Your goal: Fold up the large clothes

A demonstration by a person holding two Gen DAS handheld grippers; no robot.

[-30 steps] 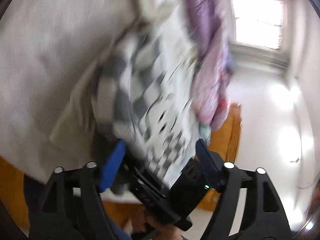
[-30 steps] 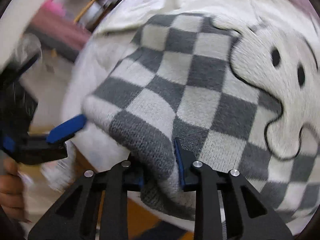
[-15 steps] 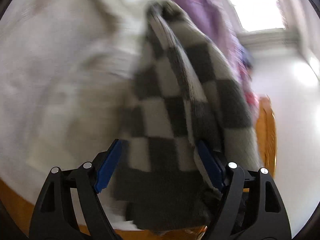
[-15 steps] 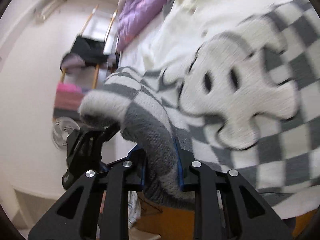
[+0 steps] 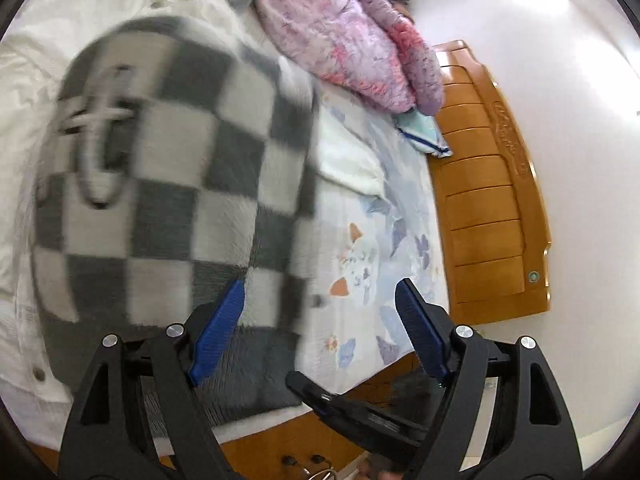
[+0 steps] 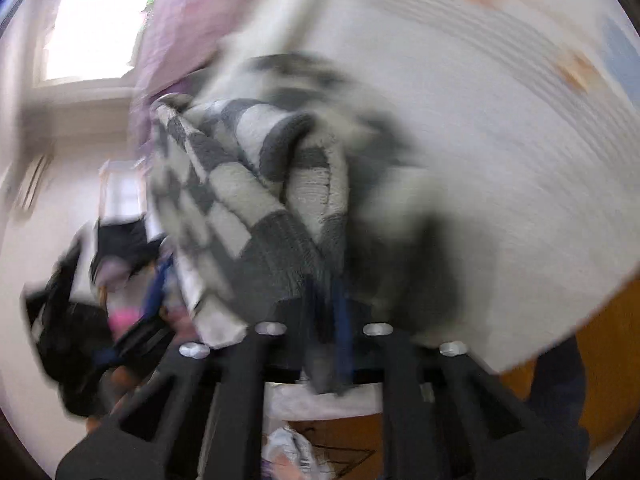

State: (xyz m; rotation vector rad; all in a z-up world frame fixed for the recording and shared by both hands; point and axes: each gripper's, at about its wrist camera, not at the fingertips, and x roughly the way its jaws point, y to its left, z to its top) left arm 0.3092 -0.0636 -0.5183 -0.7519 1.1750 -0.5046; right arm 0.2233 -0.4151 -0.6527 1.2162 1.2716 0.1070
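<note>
A grey-and-white checkered knit sweater (image 5: 168, 184) hangs blurred over the bed in the left wrist view. My left gripper (image 5: 320, 324) is open, its blue pads wide apart, with the sweater's hem just left of and behind its left finger. In the right wrist view, my right gripper (image 6: 324, 336) is shut on a bunched fold of the same sweater (image 6: 256, 200), which rises in folds from the jaws. The view is heavily blurred.
The bed carries a white cover (image 5: 48, 60), a pale sheet with cat prints (image 5: 360, 264) and a pink-purple blanket (image 5: 344, 28). A wooden headboard (image 5: 492, 184) stands at right. The other gripper's dark shape (image 6: 80, 320) shows at lower left.
My left gripper no longer has the sweater between its pads and now faces the bed's headboard side. My right gripper swung round fast, still clamped on the sweater.
</note>
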